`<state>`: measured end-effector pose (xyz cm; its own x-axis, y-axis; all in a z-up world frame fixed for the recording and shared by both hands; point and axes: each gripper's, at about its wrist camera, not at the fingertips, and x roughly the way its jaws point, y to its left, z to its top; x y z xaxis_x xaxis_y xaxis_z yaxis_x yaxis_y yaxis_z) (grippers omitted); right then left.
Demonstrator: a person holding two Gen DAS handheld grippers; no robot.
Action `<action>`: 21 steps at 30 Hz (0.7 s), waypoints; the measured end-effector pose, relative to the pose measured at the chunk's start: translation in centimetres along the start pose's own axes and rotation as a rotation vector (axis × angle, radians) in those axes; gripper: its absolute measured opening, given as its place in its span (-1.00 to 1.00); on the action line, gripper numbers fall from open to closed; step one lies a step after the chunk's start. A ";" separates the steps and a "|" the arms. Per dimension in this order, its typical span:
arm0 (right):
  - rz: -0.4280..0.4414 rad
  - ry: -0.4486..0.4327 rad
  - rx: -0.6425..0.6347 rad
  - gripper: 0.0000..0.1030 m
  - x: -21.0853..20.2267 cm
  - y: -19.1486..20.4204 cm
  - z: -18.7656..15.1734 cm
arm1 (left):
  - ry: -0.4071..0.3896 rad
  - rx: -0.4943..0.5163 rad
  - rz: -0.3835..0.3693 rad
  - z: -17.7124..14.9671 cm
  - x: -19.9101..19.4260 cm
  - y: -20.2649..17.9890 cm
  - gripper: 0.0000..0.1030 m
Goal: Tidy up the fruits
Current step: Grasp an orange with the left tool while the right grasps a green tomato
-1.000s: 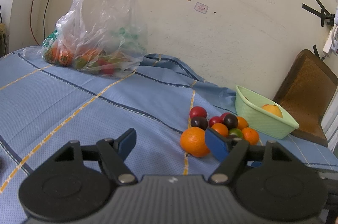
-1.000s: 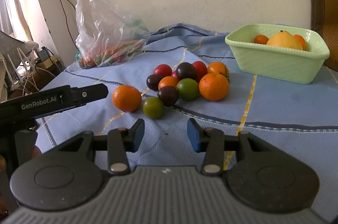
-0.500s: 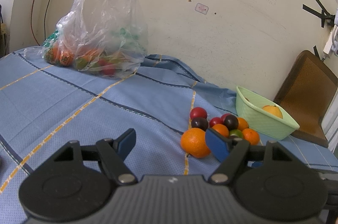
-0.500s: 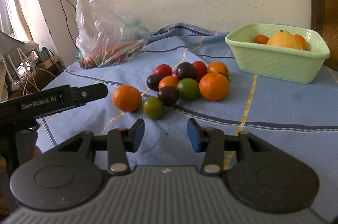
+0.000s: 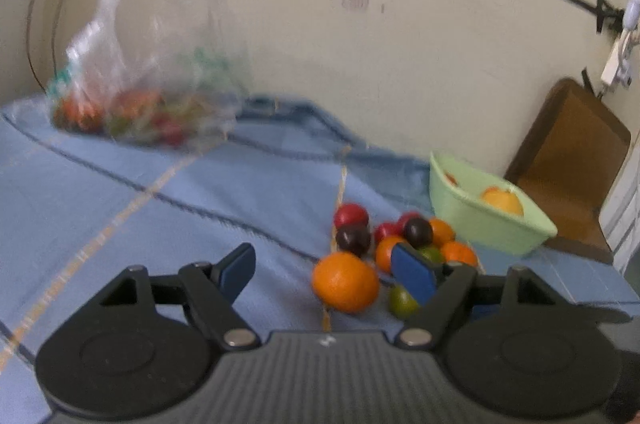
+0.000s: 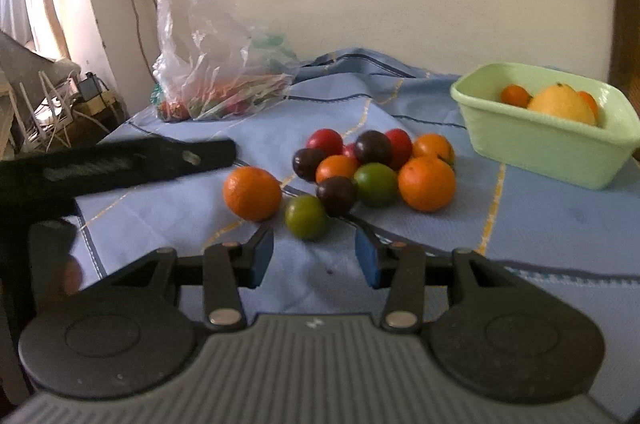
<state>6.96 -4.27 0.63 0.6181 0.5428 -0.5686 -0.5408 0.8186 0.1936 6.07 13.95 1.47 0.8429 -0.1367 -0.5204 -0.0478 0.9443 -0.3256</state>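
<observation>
The loose fruit pile (image 6: 372, 170) sits mid-cloth on my blue tablecloth (image 6: 560, 224), the green basin (image 6: 536, 148) with its fruit at two o'clock and the plastic bag (image 6: 216, 72) at ten, while my right gripper (image 6: 314, 258) hangs open and empty short of it and my left gripper (image 5: 326, 274), jaws just widened, holds nothing.

Pale green tub (image 6: 536, 152), blue cloth (image 6: 560, 224) with yellow stripes (navy ones too), orange, red, green, dark purple fruit (image 6: 340, 176).

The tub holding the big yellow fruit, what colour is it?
Pale green tub, plain with no pattern; clearest in the right wrist view.
</observation>
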 end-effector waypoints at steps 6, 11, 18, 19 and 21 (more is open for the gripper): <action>-0.003 0.021 -0.011 -0.14 1.6 0.1 0.6 | 0.069 -0.059 -0.055 -0.1 2.2 0.2 -0.11; 0.022 0.024 -0.033 -0.48 0.4 0.0 0.1 | 0.066 -0.058 -0.064 -0.9 1.5 -0.1 -0.20; -0.012 0.011 -0.010 -0.48 -4.2 -2.7 -1.9 | 0.122 -0.054 -0.153 -3.7 0.2 -3.9 -0.19; -0.023 0.005 -0.008 -0.48 -4.9 -3.2 -2.2 | 0.124 -0.041 -0.156 -4.0 0.3 -4.7 -0.19; -0.054 -0.010 -0.016 -0.48 -6.4 -4.0 -2.9 | 0.138 -0.012 -0.180 -4.4 0.5 -6.4 -0.19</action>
<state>3.59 -11.57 1.17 0.6523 0.5000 -0.5697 -0.5155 0.8436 0.1501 4.45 6.51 -0.18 0.7568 -0.3436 -0.5561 0.0901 0.8974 -0.4319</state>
